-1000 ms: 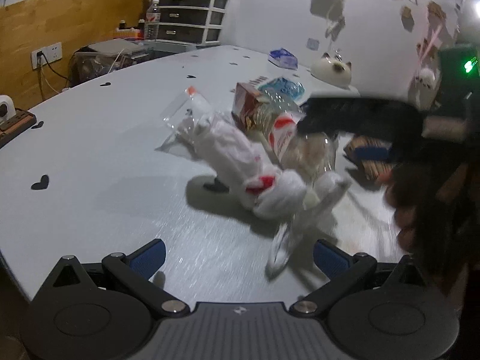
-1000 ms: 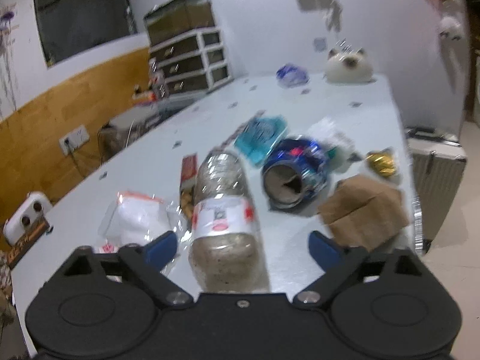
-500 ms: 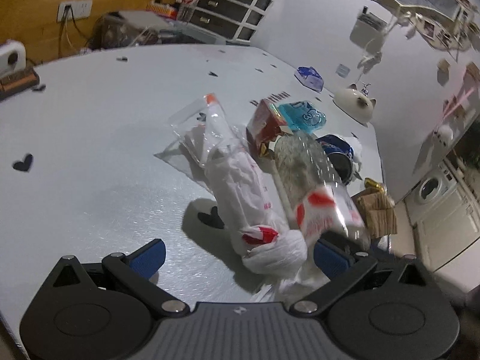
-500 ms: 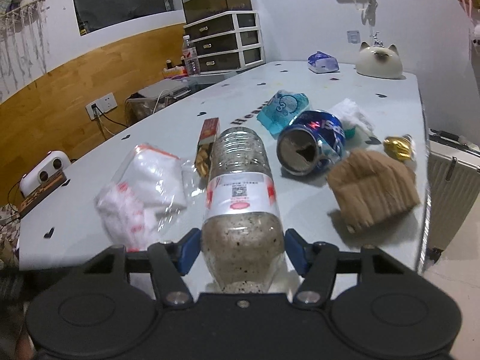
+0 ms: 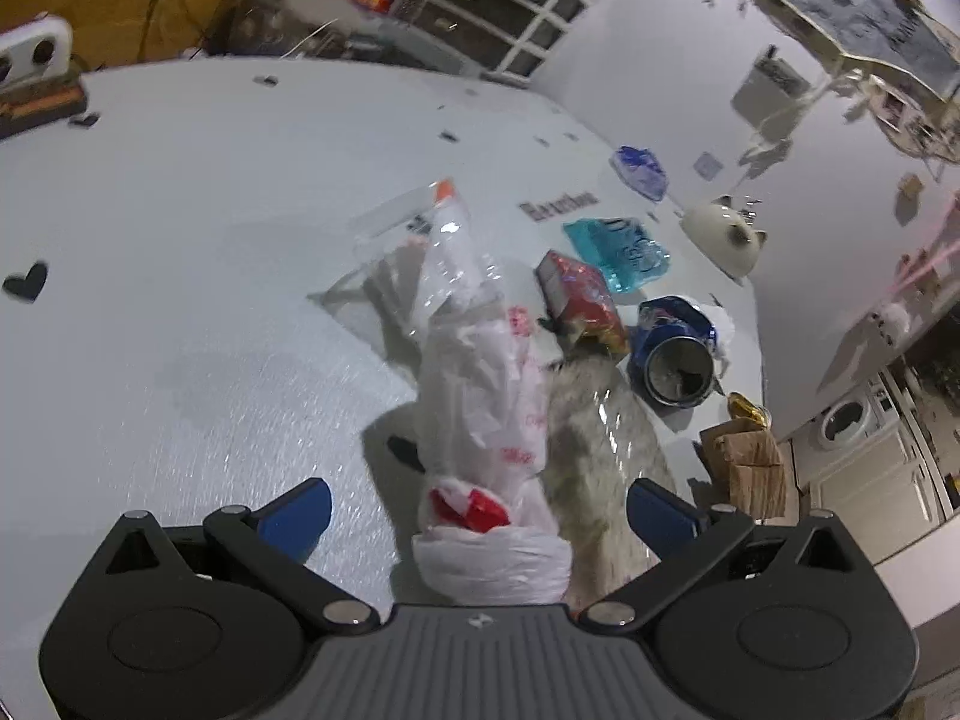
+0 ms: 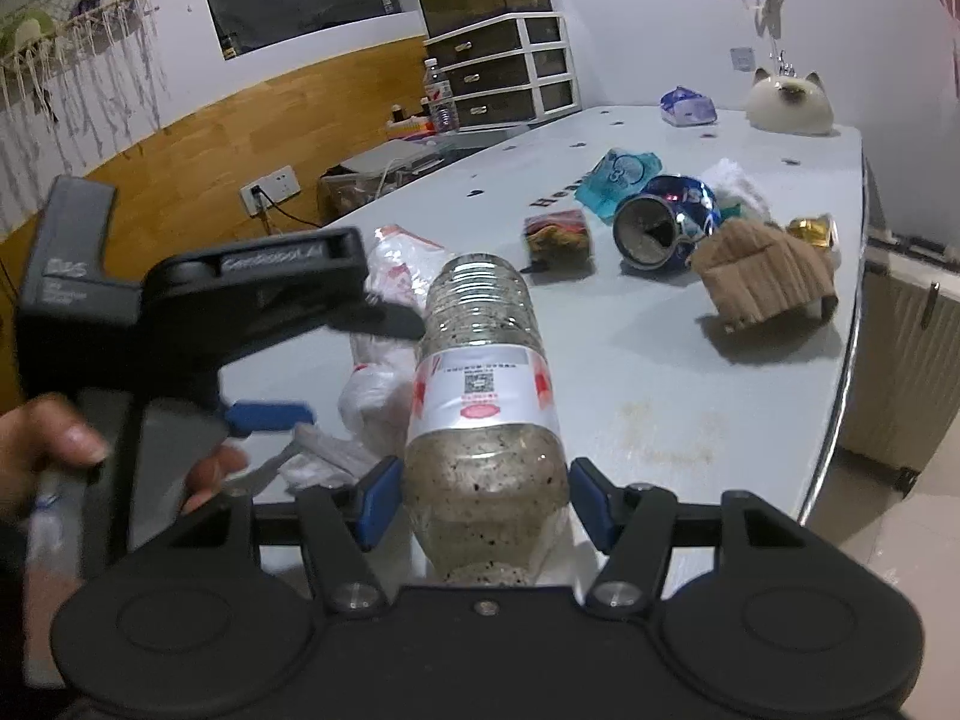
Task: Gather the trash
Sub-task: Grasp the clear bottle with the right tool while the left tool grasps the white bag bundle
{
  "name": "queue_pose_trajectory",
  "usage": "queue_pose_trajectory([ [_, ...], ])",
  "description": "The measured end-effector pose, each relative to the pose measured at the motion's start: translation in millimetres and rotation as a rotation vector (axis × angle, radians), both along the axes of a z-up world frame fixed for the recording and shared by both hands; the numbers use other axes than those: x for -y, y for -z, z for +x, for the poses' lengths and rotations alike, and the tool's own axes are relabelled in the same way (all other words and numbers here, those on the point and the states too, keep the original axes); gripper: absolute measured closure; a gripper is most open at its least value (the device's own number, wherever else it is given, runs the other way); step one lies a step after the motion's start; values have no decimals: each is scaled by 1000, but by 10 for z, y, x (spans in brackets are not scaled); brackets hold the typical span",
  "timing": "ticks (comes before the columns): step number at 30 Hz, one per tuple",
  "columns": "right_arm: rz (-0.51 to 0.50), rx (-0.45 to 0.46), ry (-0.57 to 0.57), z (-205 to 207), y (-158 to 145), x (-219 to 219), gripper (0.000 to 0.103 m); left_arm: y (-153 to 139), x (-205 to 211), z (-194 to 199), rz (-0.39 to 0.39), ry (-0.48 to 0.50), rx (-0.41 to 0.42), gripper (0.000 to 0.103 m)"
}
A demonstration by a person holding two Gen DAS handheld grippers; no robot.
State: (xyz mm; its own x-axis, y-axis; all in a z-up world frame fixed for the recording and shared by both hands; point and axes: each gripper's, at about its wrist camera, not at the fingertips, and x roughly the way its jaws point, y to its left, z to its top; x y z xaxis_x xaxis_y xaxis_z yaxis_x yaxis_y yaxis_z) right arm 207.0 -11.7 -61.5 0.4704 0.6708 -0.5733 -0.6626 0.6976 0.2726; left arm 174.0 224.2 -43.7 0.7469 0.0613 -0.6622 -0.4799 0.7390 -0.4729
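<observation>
Bottle point(image 6: 483, 396) of speckled grit clamped in right gripper point(image 6: 483, 495); left gripper point(image 5: 477, 510) spread wide.

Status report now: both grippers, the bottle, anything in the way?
Right gripper shut on bottle. Left gripper open around white bag. Can, cardboard ahead.

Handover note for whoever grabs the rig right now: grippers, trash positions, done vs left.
Right gripper: shut on the plastic bottle, pads on its lower body, dirty residue inside.
Left gripper: open, straddling the white plastic bag; pads not touching it.
On the table: crushed blue can, brown cardboard piece, red snack box, teal wrapper, gold foil, clear wrapper.
Done: bottle gripped.
Left: bin the bottle, grab the bag, then clear the rest. No bin in view.
</observation>
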Motion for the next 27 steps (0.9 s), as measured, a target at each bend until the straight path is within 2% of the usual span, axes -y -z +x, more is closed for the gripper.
queue_pose_trajectory([
  [6, -29, 33, 101, -61, 15, 170, 41, 19, 189, 113, 95, 102, -42, 14],
  [11, -49, 56, 148, -108, 20, 266, 41, 77, 470, 250, 284, 173, -109, 20],
  [13, -48, 54, 151, -116, 14, 275, 41, 96, 516, 287, 331, 177, -122, 22],
  [15, -45, 48, 154, -102, 11, 290, 40, 107, 539, 313, 360, 180, -127, 27],
  [20, -67, 45, 161, -31, -10, 270, 33, 101, 562, 353, 404, 184, -134, 52],
  [23, -80, 38, 145, 5, -21, 243, 29, 95, 550, 294, 408, 199, -129, 53],
  [27, -87, 20, 144, 65, -15, 219, 31, 102, 546, 146, 417, 206, -120, 54],
])
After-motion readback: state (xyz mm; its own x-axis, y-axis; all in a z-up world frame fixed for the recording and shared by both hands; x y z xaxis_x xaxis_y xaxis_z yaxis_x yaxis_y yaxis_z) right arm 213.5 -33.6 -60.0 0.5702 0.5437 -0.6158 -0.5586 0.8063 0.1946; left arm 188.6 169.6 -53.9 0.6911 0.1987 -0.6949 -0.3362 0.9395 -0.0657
